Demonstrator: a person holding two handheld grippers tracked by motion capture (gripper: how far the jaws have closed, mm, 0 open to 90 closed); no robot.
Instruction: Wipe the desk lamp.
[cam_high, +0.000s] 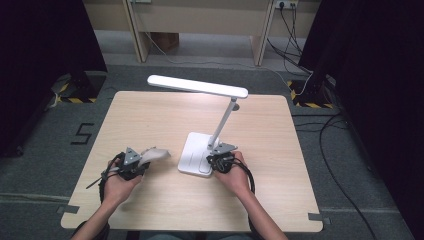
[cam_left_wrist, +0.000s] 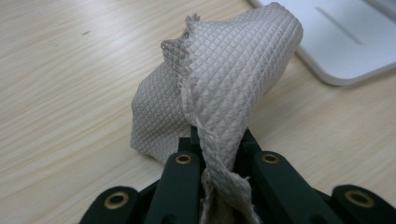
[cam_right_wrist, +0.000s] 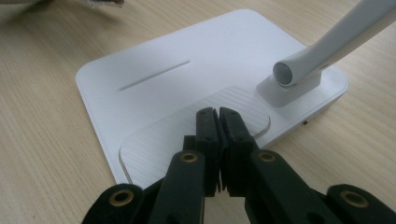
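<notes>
A beige, waffle-textured cloth (cam_left_wrist: 224, 79) sticks up from between the jaws of my left gripper (cam_left_wrist: 217, 140), which is shut on it a little above the table. In the high view that gripper (cam_high: 140, 164) sits at the front left, with the cloth (cam_high: 156, 154) pointing toward the lamp. A white desk lamp stands in the middle on its flat base (cam_high: 192, 152), with a slanted arm (cam_right_wrist: 336, 42) and a long head (cam_high: 197, 86). My right gripper (cam_right_wrist: 218, 114) is shut with nothing in it, its tips over the ribbed front patch of the base (cam_right_wrist: 154, 88).
The light wooden table (cam_high: 165, 115) has bare surface at the back and left. The lamp base's corner (cam_left_wrist: 341, 42) lies close to the right of the cloth. Cables and dark curtains surround the table on the floor.
</notes>
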